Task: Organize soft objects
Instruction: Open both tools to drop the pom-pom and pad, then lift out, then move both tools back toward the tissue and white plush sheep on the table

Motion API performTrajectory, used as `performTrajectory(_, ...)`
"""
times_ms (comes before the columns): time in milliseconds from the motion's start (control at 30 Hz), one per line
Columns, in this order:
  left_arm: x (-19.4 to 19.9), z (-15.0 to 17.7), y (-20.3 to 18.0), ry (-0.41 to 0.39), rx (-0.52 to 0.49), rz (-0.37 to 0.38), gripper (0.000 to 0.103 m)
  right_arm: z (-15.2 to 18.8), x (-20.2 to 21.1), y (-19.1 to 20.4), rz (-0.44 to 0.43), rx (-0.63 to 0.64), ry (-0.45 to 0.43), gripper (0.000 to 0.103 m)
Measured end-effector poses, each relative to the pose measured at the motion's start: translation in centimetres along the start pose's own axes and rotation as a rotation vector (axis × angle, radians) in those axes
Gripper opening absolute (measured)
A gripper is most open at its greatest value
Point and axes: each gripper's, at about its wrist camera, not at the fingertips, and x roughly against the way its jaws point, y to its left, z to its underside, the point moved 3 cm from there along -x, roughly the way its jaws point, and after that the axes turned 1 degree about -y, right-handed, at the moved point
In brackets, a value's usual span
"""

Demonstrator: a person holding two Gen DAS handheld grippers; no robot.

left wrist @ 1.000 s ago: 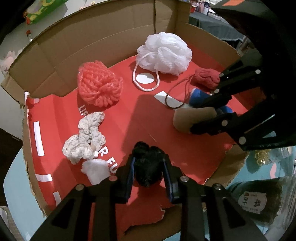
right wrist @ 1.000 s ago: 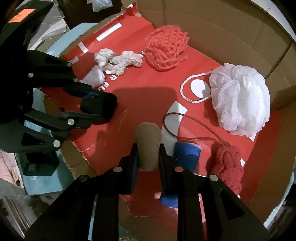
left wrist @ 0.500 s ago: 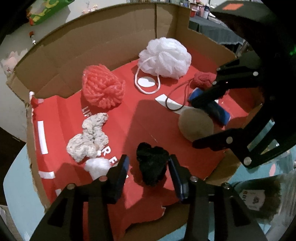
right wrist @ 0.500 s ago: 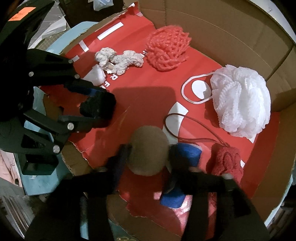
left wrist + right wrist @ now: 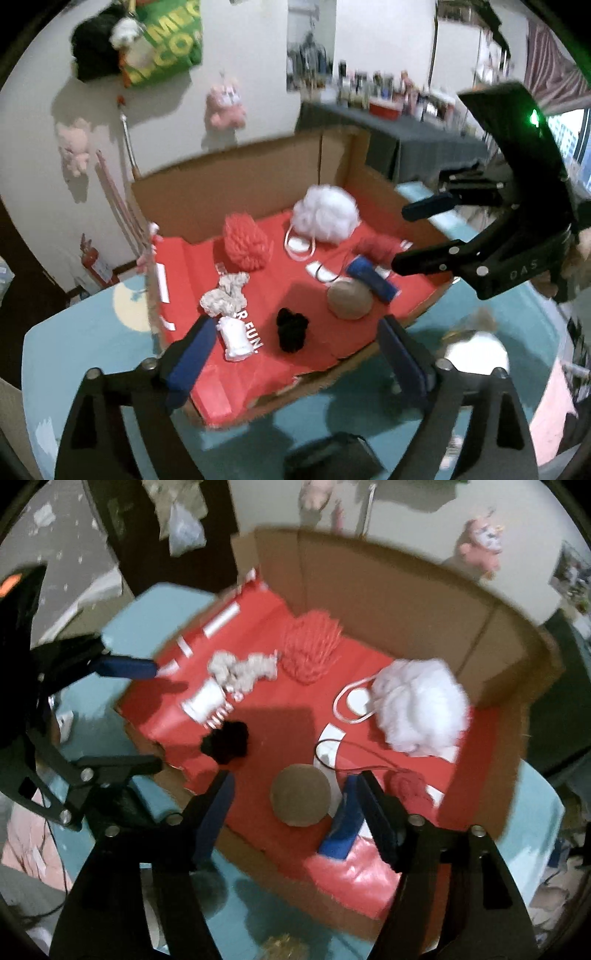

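An open cardboard box (image 5: 258,173) with a red floor holds the soft things. A black fuzzy pom (image 5: 291,330) lies near its front edge, a tan ball (image 5: 349,299) to its right. My left gripper (image 5: 295,345) hangs above the pom, jaws opening wide, not touching it. My right gripper (image 5: 295,805) is raised over the tan ball (image 5: 300,799), jaws opening, pads clear of it. A blue sponge (image 5: 341,830) and a dark red knit (image 5: 406,786) lie beside the ball. Further back sit a white loofah (image 5: 327,214), a coral knit (image 5: 243,243) and a cream crochet piece (image 5: 225,295).
The box stands on a teal table (image 5: 74,350). A small white bundle (image 5: 234,336) lies left of the pom. The box's front wall is torn low; its back and side walls stand high. Plush toys (image 5: 225,107) hang on the wall behind.
Both grippers have opened and let go, the left of the black pom, the right of the tan ball. Both have risen and pulled back from the box floor.
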Motion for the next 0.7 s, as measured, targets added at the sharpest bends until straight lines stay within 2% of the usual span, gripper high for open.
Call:
performTrajectory(100, 3.3, 0.3, -1.0, -0.079, 0.030, -0.007, 0.097, 0.6, 3.4, 0.6, 0.034, -0.022, -0.070, 0.074)
performTrajectory(233, 7.3, 1.0, -2.5, -0.160, 0.051, -0.010, 0.100, 2.5, 7.8, 2.9, 0.082, -0.028, -0.157, 0.084)
performTrajectory(400, 11.2, 3.0, -4.6, -0.246, 0.054, -0.034, 0.103, 5.8, 12.3, 6.2, 0.133, -0.031, -0.254, 0.084)
performTrajectory(567, 13.2, 6.1, -6.4, -0.314, 0.071, -0.070, 0.103, 9.8, 14.9, 9.0, 0.160, -0.056, -0.341, 0.089)
performTrajectory(700, 13.3, 8.7, -7.4, -0.343, 0.095, -0.098, 0.103, 12.9, 15.8, 10.7, 0.209, -0.070, -0.406, 0.089)
